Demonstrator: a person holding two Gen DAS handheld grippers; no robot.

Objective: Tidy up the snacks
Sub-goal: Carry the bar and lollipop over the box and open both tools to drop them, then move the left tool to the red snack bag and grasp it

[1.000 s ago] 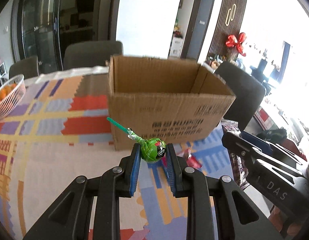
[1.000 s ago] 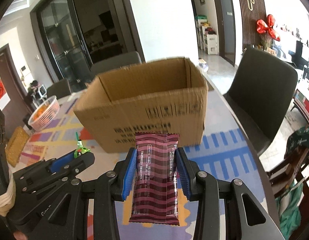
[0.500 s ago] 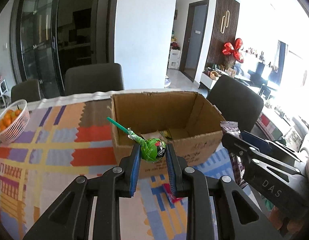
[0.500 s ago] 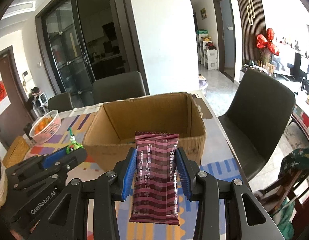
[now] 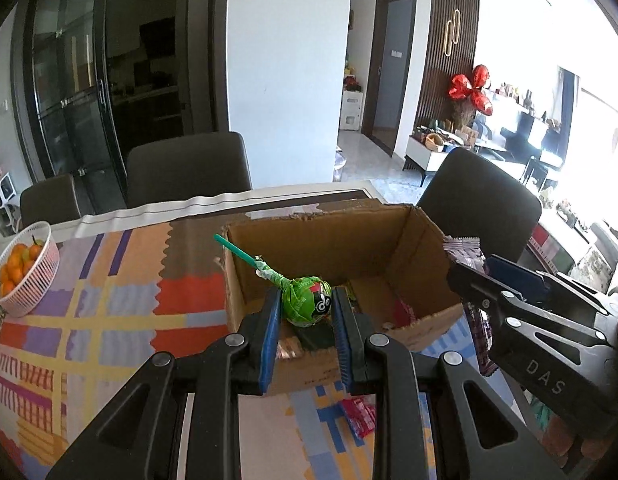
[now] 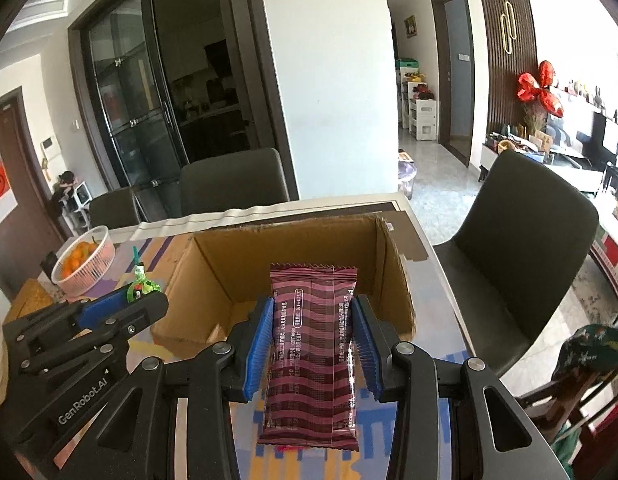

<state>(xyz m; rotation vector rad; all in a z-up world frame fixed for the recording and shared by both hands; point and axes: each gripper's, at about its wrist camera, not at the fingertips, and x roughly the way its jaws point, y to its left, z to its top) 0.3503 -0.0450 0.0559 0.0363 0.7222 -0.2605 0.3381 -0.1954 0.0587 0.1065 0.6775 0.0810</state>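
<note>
My left gripper (image 5: 305, 308) is shut on a green lollipop (image 5: 307, 304) with a teal stick, held over the near edge of an open cardboard box (image 5: 413, 240). My right gripper (image 6: 313, 320) is shut on a maroon striped snack packet (image 6: 313, 344), held over the box's near wall (image 6: 405, 280). Several snacks lie on the box floor (image 5: 401, 312). Each gripper shows in the other's view: the right one (image 5: 505, 280) beside the box's right corner, the left one (image 6: 125, 304) at the box's left.
A white basket of oranges (image 5: 23, 268) stands at the table's left. A red snack packet (image 5: 359, 416) lies on the patterned tablecloth in front of the box. Dark chairs (image 5: 189, 168) stand behind and to the right (image 6: 525, 240) of the table.
Both grippers have risen and moved forward with their snacks, from in front of the box wall to above its near edge. The box interior has come into sight.
</note>
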